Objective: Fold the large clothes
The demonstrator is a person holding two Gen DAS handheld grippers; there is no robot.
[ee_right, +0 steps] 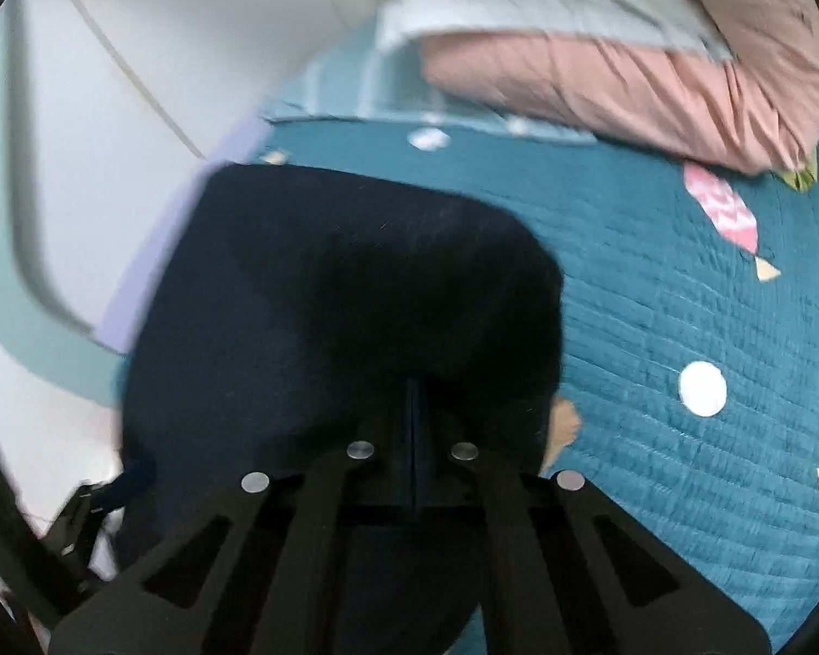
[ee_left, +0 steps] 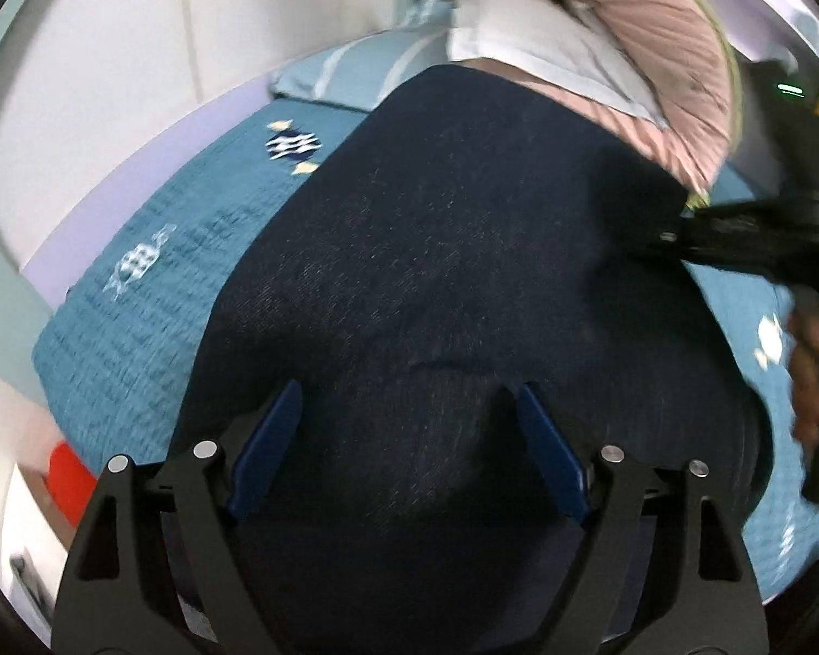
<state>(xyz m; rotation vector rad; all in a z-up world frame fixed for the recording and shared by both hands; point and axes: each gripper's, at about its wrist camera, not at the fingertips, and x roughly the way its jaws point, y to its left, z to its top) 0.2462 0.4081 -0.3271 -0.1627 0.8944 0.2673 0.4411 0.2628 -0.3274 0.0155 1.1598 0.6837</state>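
Observation:
A large dark navy garment (ee_left: 437,251) lies spread on a teal quilted bedspread (ee_left: 136,327). My left gripper (ee_left: 407,398) is open, its blue pads (ee_left: 270,442) wide apart just above the garment's near part. My right gripper (ee_right: 412,398) is shut on the navy garment (ee_right: 327,300), with the fabric pinched between its closed fingers. In the left wrist view the right gripper (ee_left: 677,237) grips the garment's far right edge, with a hand behind it. The garment hides the bed beneath it.
A pink duvet (ee_right: 628,71) with a white sheet (ee_left: 518,38) is bunched at the head of the bed. A light blue striped pillow (ee_left: 355,65) lies beside it. A white wall (ee_left: 109,82) runs along the left. A red object (ee_left: 71,475) sits at lower left.

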